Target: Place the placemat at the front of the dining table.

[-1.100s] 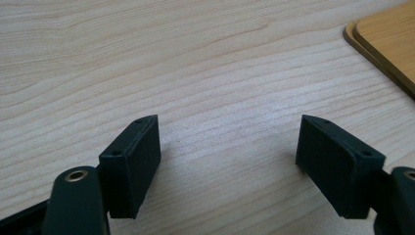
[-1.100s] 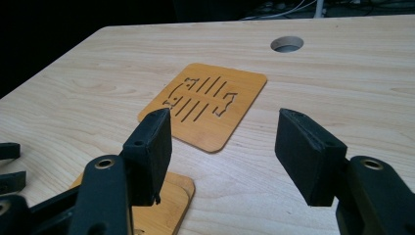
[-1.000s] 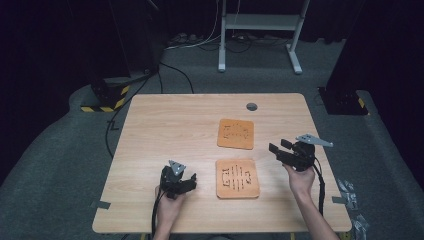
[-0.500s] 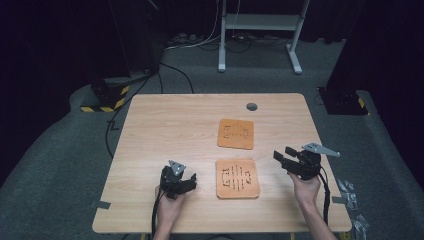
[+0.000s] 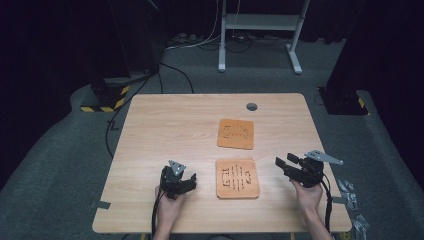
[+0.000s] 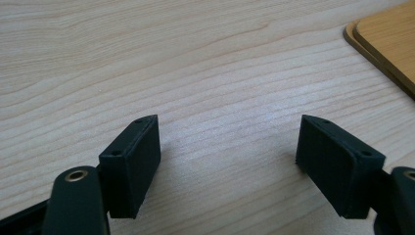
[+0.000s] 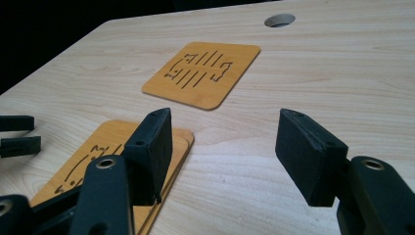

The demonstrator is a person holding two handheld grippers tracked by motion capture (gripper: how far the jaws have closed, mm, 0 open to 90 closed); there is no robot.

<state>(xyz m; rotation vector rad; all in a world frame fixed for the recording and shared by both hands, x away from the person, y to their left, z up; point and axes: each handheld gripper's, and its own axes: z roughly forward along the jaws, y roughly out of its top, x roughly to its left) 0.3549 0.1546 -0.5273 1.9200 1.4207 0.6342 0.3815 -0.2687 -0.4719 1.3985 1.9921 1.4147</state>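
Right tool point(image 5: 283, 165) gaping, empty, beside near coaster stack point(image 5: 237, 178), seemingly two, left tool point(image 5: 188, 181) likewise.

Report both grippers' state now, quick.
Left gripper: open, holding nothing.
Right gripper: open, holding nothing.

High view looks forward-down over whole table point(image 5: 150, 150). Both gripper views sit low, close to the tabletop; all 3 share the near coaster stack point(image 5: 237, 178).
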